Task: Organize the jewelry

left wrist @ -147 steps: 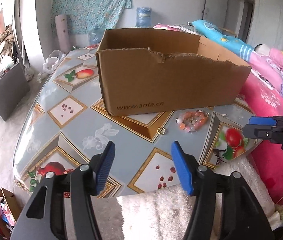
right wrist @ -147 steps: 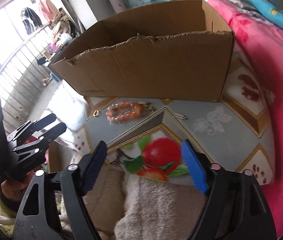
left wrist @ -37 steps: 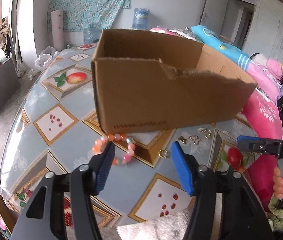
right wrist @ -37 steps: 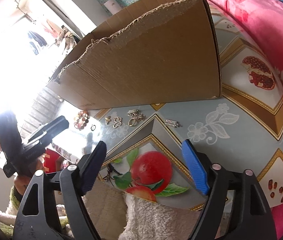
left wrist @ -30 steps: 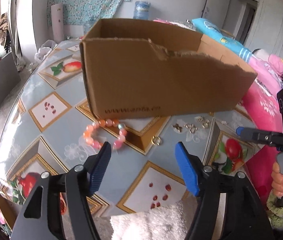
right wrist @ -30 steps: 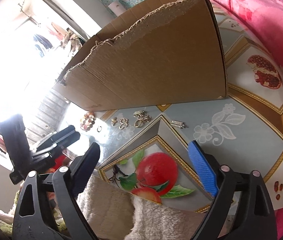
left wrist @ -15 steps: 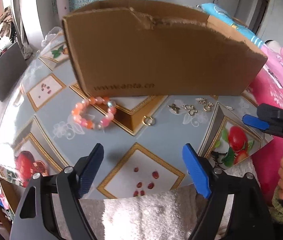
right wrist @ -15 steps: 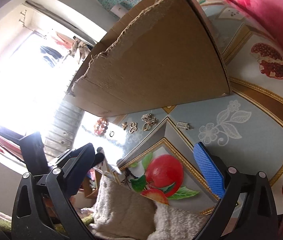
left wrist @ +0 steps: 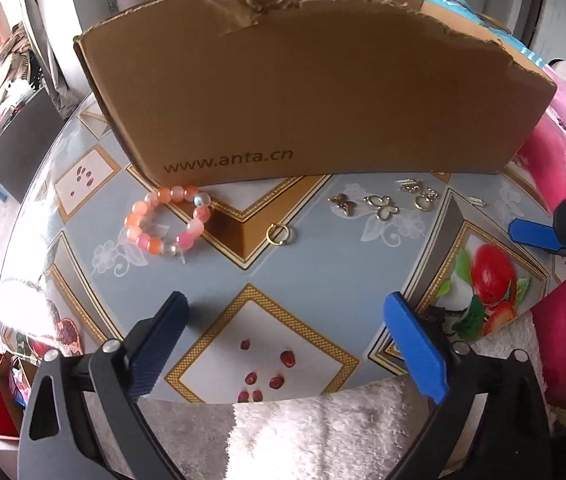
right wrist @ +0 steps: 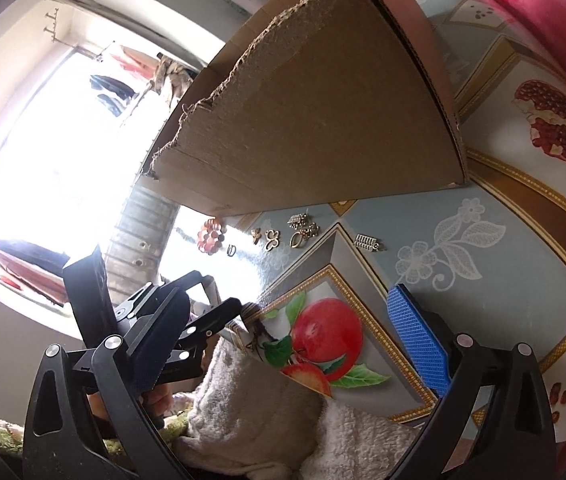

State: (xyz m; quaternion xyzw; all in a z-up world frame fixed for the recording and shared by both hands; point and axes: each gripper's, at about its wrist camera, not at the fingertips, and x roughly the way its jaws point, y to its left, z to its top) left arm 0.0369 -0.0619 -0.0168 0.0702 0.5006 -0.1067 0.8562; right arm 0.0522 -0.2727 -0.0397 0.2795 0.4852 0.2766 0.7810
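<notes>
Room: daylit bedroom, a pink bedspread [left wrist: 563, 120] on the right and a blown-out window at the left of the right wrist view.
Worktop: worktop [left wrist: 243, 272] under a glossy cloth printed with fruit and gold diamonds; a fuzzy white towel [left wrist: 323, 432] hangs over its near edge.
Box: torn cardboard box [left wrist: 303, 92] stands at the back; every piece of jewelry lies on the cloth along its front wall, none visibly inside.
Bracelet: pink and orange bead bracelet [left wrist: 167, 220] lies flat, ahead of the left gripper [left wrist: 283, 332] and off to its left, just beside the box's printed corner.
Ring: small gold ring [left wrist: 279, 235] sits almost straight ahead between the left fingers' lines, well apart from the pads.
Charms: butterfly charm [left wrist: 381, 206] and neighbours form a row running left to right; a short silver clasp [right wrist: 367, 243] ends it, nearer the right gripper [right wrist: 295, 340].
Left fingers: opening at this moment, nothing between them.
Right fingers: spread wide and empty.
Nearer hand: probably the left for bracelet and ring, the right for clasp and charms.
Hard to see: box interior is hidden; the charm cluster is too small to separate; glare washes out the bracelet in the right wrist view; the right gripper is cut off at the left view's edge.
</notes>
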